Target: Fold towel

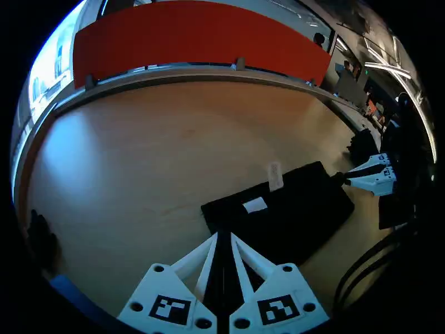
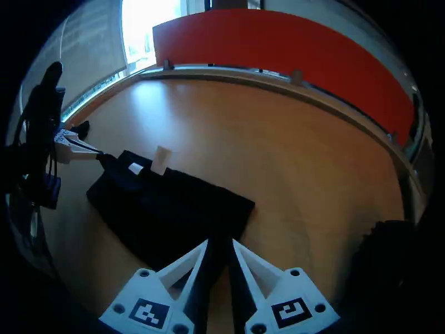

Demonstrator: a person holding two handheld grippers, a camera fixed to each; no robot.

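Angled low and forward over the wooden bench (image 1: 139, 156): left gripper (image 1: 223, 236) with fingers together, clamped on the near edge of the black towel (image 1: 300, 206), and right gripper (image 2: 220, 241) pinched the same way on the opposite end. One towel, two grippers, two pale tags (image 1: 255, 205) on the cloth. Spread flat as a dark rectangle mid-bench, in front of one red partition (image 1: 194, 39).

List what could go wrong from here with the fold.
1. The left claw and the right claw each pinch only a thin edge of the black towel. If either slips during the lift, that side will probably drop and skew the fold.
2. The white label sticks out past the towel's edge and may end up showing on the outside.
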